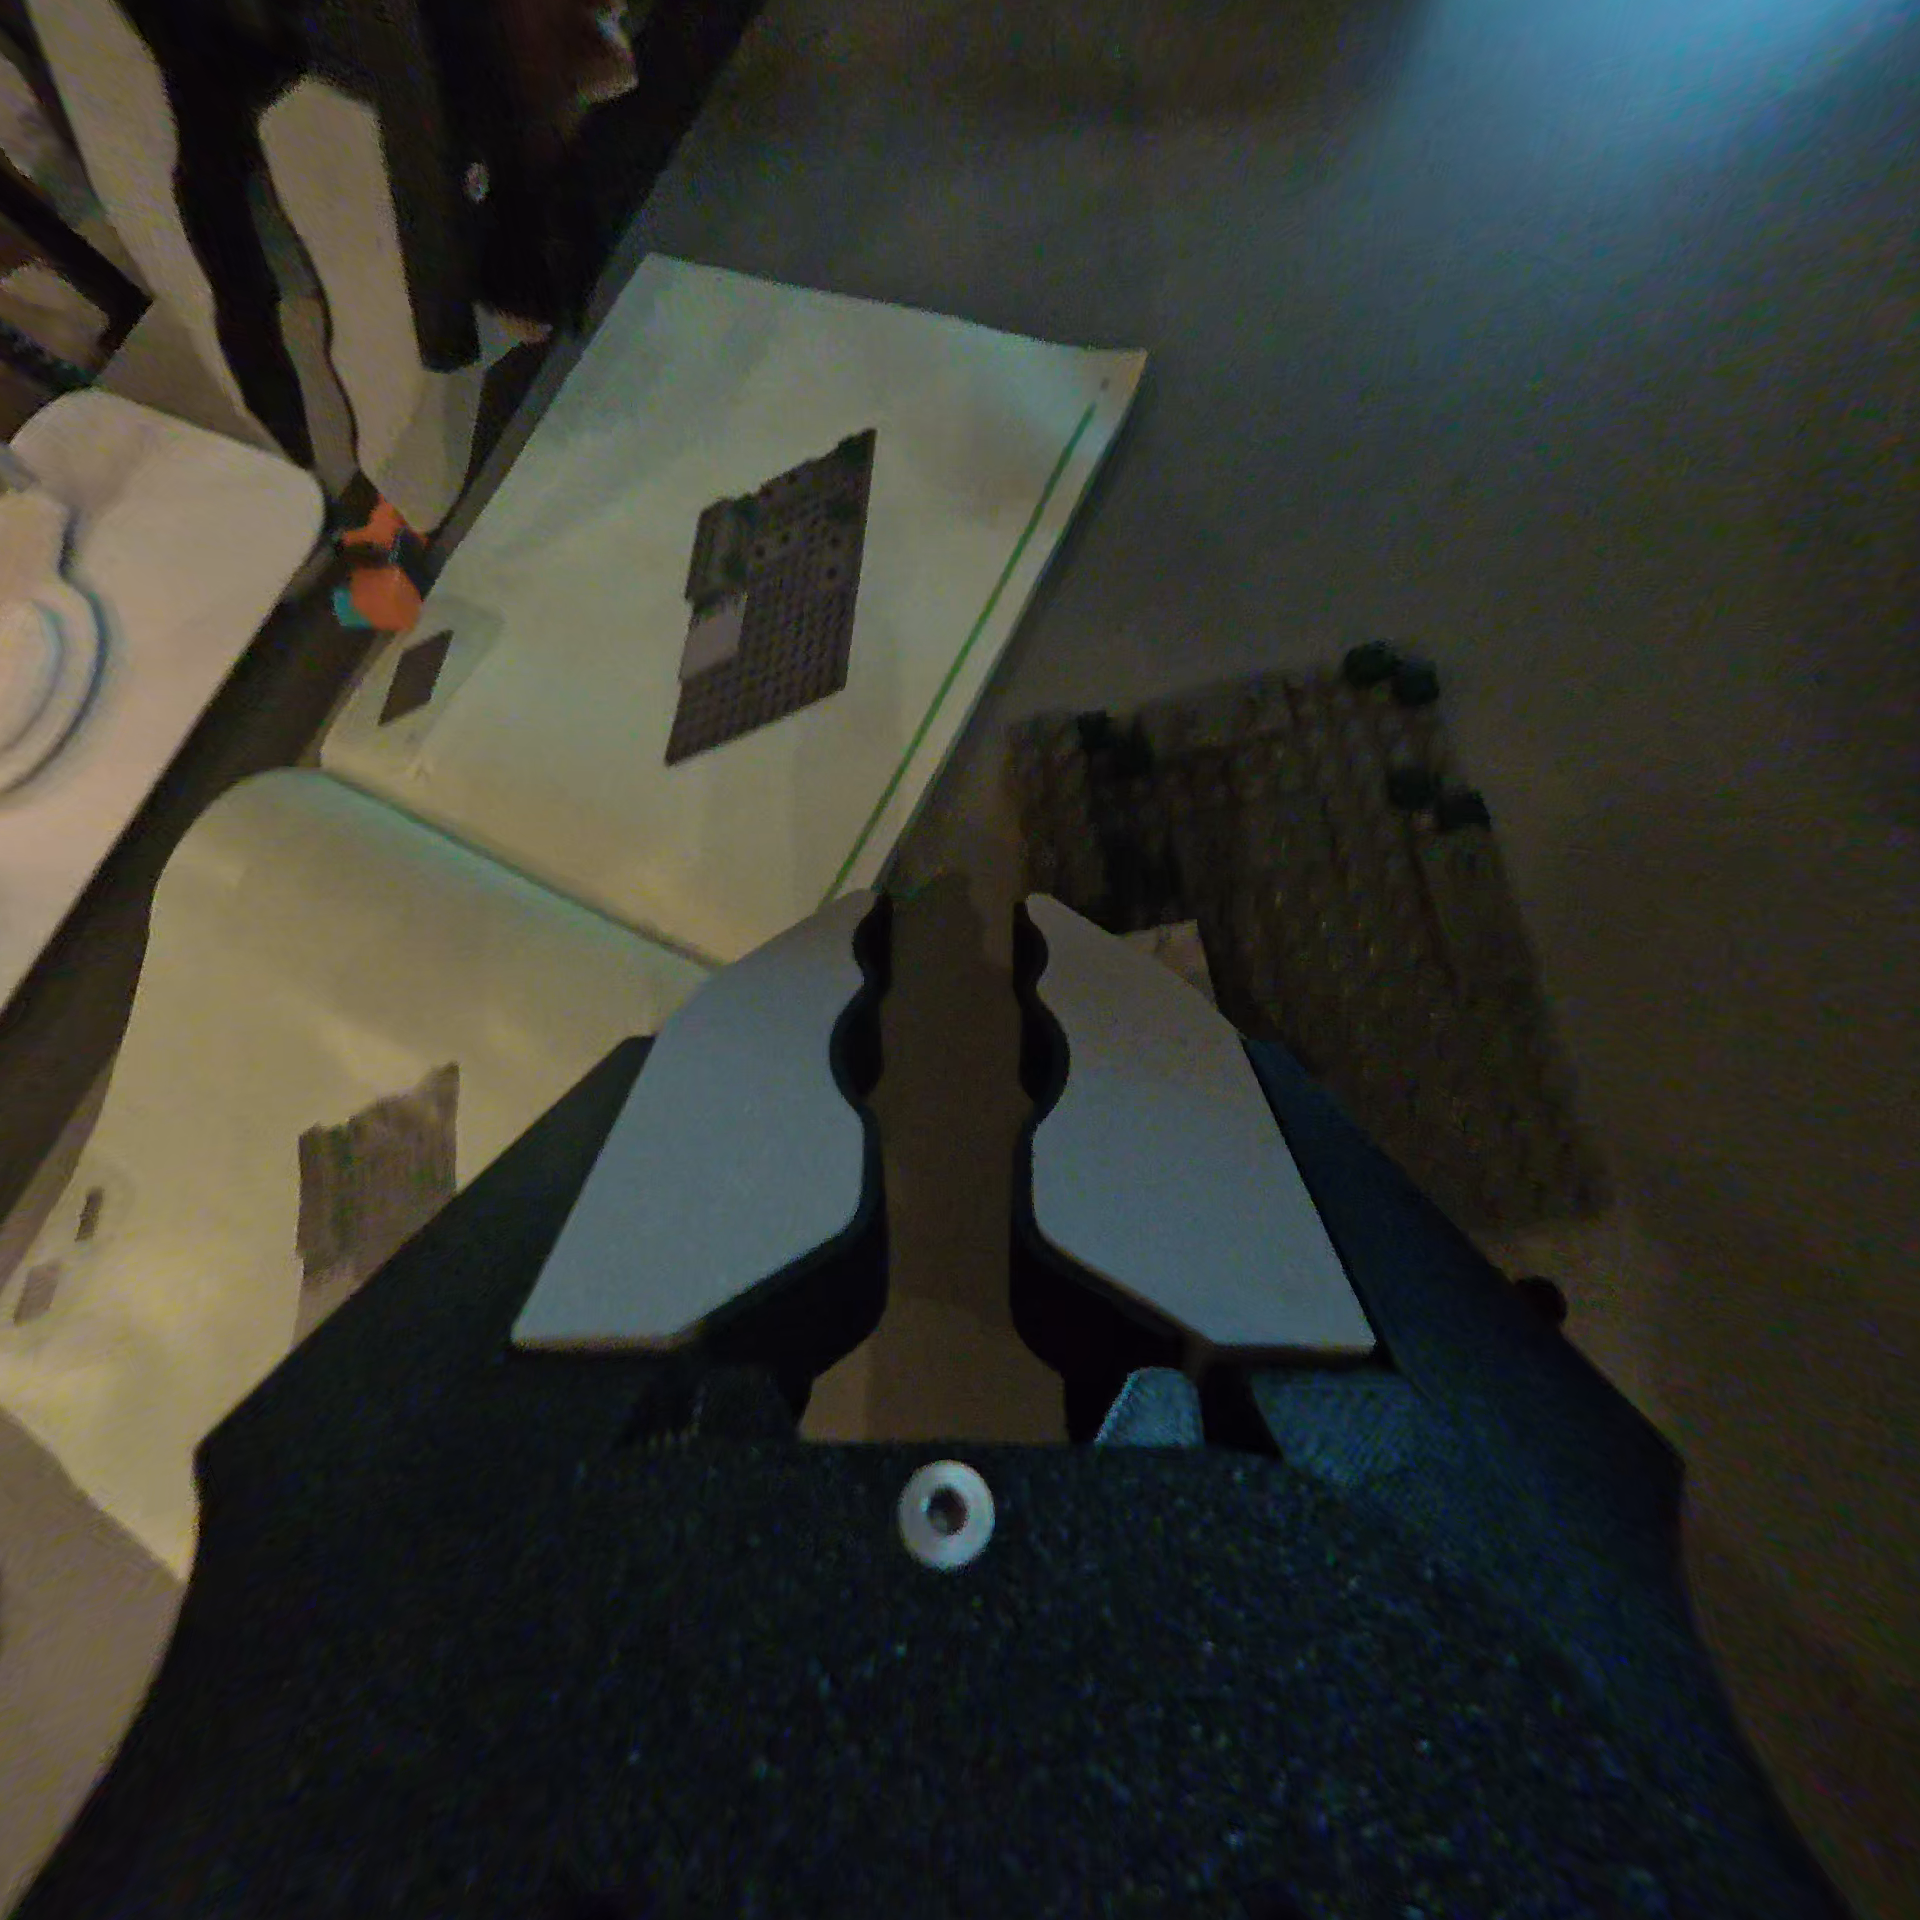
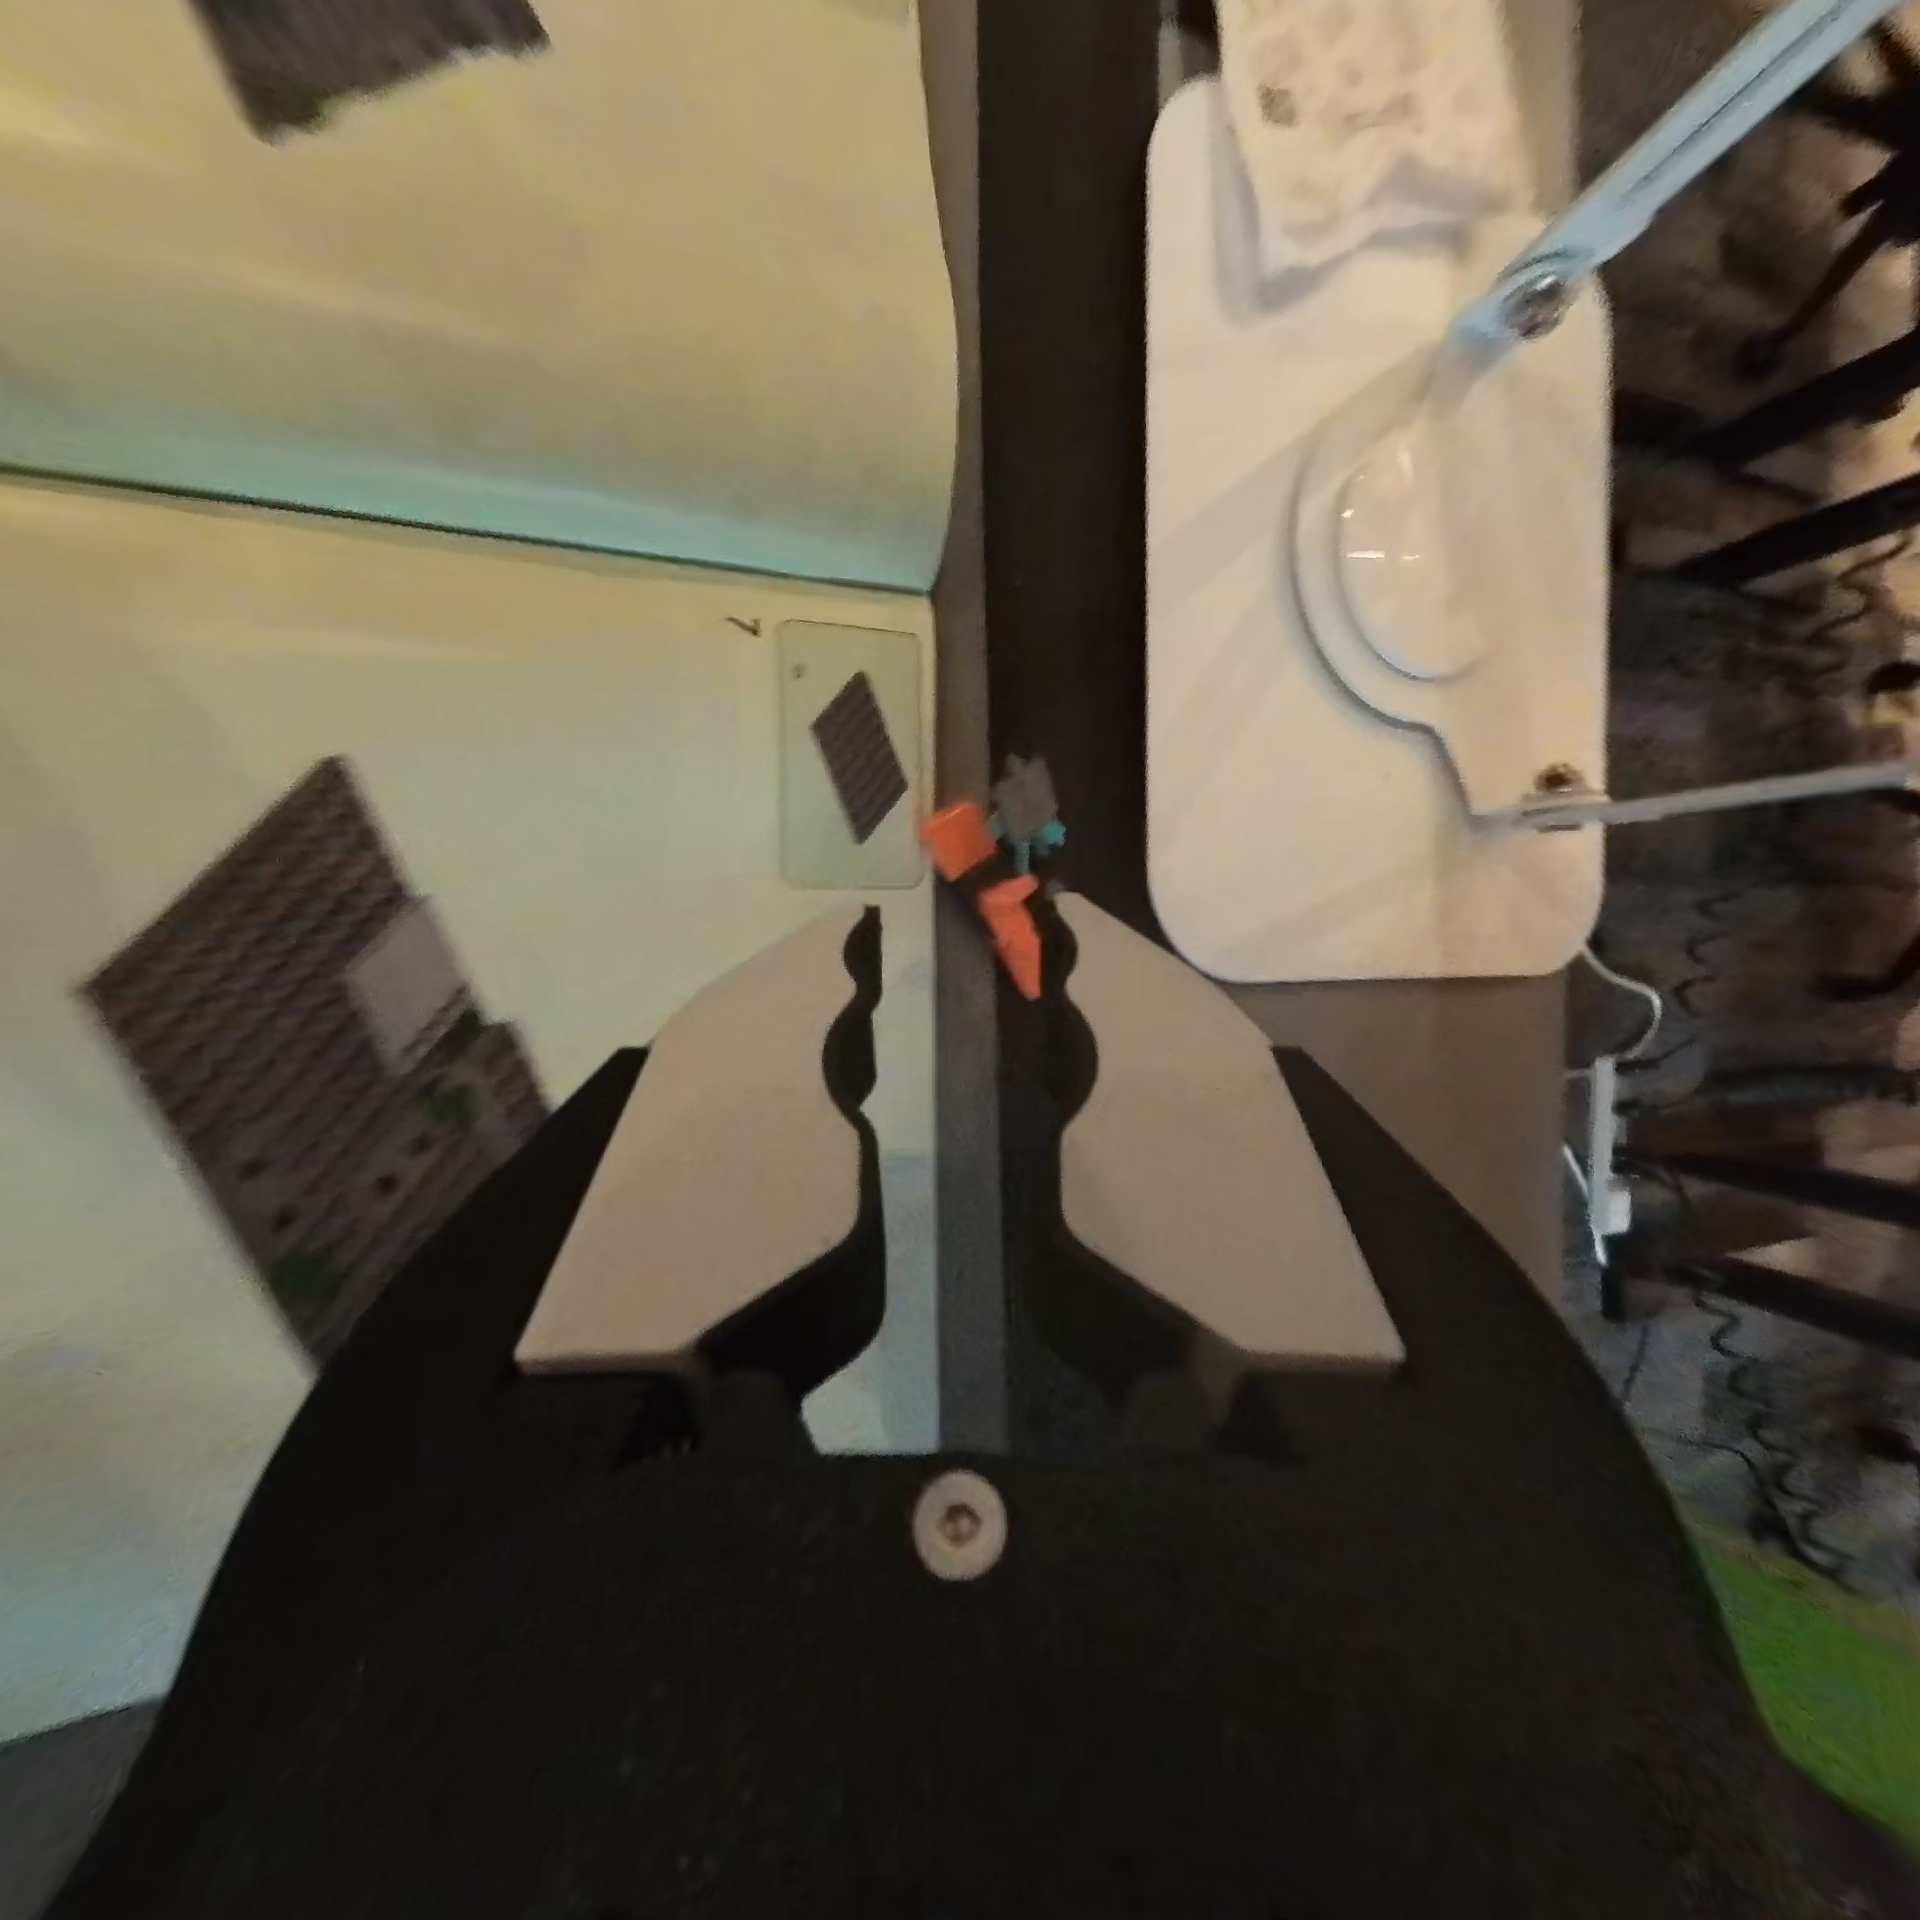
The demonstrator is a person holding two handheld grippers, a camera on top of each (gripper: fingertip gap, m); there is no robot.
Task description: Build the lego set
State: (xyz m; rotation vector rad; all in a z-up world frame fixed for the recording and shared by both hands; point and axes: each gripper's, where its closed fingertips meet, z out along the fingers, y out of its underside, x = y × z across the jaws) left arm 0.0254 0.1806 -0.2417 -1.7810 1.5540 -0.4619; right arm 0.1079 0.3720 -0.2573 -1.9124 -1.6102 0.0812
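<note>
In the left wrist view, the left hand-held gripper [image 1: 951, 914] hovers with its grey fingers spread and nothing between them, above the dim grey table [image 1: 1351, 312], just short of a dark studded lego baseplate [image 1: 1299, 883] that lies flat with a few small dark pieces on its far corners. Beside the plate lies an open, pale instruction booklet [image 1: 623, 623] printed with pictures of the plate; beyond it, near the table's edge, sits a small cluster of orange, teal and grey lego pieces [image 1: 379, 582], next to a white plastic base [image 1: 156, 582]. In the right wrist view, the right hand-held gripper [image 2: 971, 920] is likewise spread and empty, its tips just short of the same cluster of loose pieces [image 2: 987, 862], which rests at the booklet's [image 2: 468, 312] edge beside a dark strip. The danger from here, likely enough, is that closing on so tight a cluster pinches two pieces at once or flicks one off the table's edge; motion blur and poor light make fine alignment harder still.
</note>
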